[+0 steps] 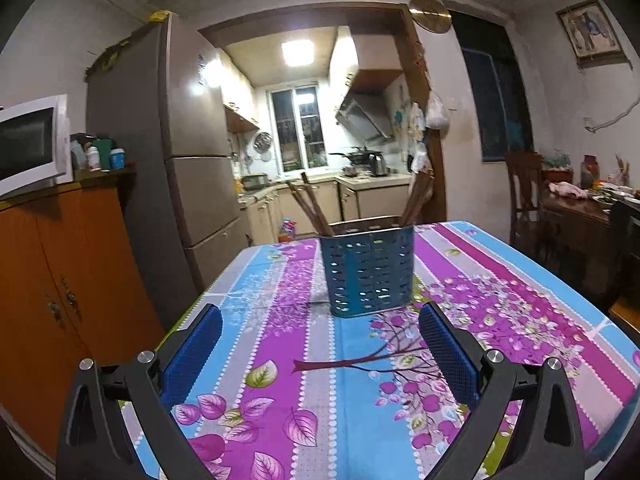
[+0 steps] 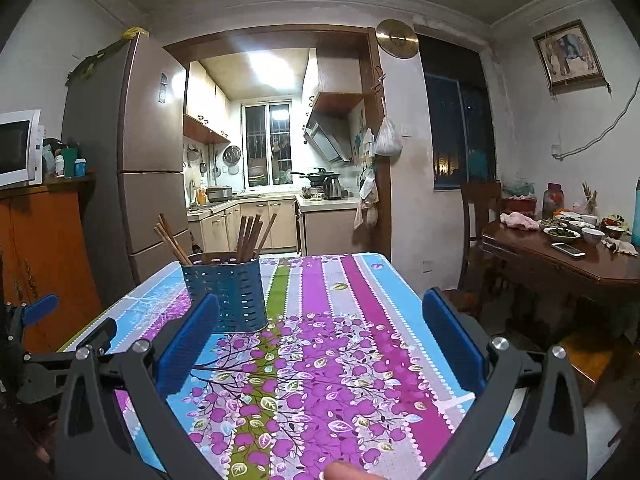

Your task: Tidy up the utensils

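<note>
- Dim dining room with a lit kitchen doorway (image 1: 312,128) straight ahead; a tall fridge (image 1: 168,160) stands left of the doorway, and a white microwave (image 1: 28,144) sits on an orange wooden cabinet (image 1: 60,280) further left.
- Nearest the cameras, a table wears a striped floral tablecloth (image 1: 280,340) in purple, blue and grey, with a tree print.
- On that cloth stands a blue perforated utensil holder (image 1: 368,272), upright, toward the far half of the table.
- Brown wooden chopsticks (image 1: 310,206) lean out of the holder's left side, and a second bunch (image 1: 418,198) leans out of its right side; in the right wrist view both bunches (image 2: 248,236) rise above the holder's rim (image 2: 220,258).
- The left gripper (image 1: 320,340) hovers low over the cloth, its blue-padded fingers (image 1: 192,356) spread wide with nothing between them; the holder sits just beyond the fingertips, centred in the gap.
- The right gripper (image 2: 320,332) is likewise spread wide and empty, its fingers (image 2: 452,332) over the cloth; the holder lies ahead and to its left, close to the left finger's tip.
- At the left edge of the right wrist view, part of the other gripper (image 2: 40,340) shows.
- To the right, well apart, a dark wooden side table (image 2: 560,256) carries bowls of food (image 2: 568,228) and a phone (image 2: 568,250).
</note>
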`<action>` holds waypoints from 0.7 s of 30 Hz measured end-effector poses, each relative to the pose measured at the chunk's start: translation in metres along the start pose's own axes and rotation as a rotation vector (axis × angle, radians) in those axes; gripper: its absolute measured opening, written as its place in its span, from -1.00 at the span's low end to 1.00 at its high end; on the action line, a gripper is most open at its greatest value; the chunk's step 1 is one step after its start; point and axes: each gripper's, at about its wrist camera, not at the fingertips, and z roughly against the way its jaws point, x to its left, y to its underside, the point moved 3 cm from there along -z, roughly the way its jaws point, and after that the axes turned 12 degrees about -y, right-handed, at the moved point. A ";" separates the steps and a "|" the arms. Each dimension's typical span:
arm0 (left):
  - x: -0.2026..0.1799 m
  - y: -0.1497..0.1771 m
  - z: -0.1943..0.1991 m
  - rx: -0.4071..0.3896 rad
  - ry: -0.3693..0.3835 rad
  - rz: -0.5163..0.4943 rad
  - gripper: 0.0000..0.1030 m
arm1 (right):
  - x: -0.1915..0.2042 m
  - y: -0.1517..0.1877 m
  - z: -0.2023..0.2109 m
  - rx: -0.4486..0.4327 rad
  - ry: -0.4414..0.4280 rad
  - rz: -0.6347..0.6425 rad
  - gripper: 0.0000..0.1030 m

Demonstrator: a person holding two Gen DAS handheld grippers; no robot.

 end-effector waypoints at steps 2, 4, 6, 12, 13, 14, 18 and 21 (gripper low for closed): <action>0.001 0.002 -0.003 0.020 -0.004 0.014 0.91 | 0.000 0.000 0.001 -0.001 0.001 -0.001 0.90; 0.003 0.004 -0.009 0.069 0.021 0.043 0.91 | -0.001 0.000 0.000 0.000 -0.001 -0.001 0.90; 0.004 0.005 -0.012 0.087 0.030 0.052 0.91 | 0.000 0.000 0.000 0.002 0.000 0.000 0.90; 0.002 0.004 -0.010 0.077 0.046 0.036 0.82 | 0.000 0.000 0.000 0.013 0.001 0.001 0.90; 0.001 0.005 -0.010 0.073 0.043 0.032 0.83 | 0.000 0.000 0.000 0.013 0.002 0.001 0.90; 0.001 0.005 -0.010 0.071 0.035 0.031 0.83 | 0.000 0.000 0.000 0.014 0.002 0.002 0.90; 0.001 0.008 -0.011 0.082 0.011 0.017 0.84 | -0.001 -0.001 0.001 0.015 0.003 -0.003 0.90; 0.001 0.008 -0.010 0.074 -0.002 0.012 0.91 | -0.001 -0.002 0.002 0.015 0.003 -0.006 0.90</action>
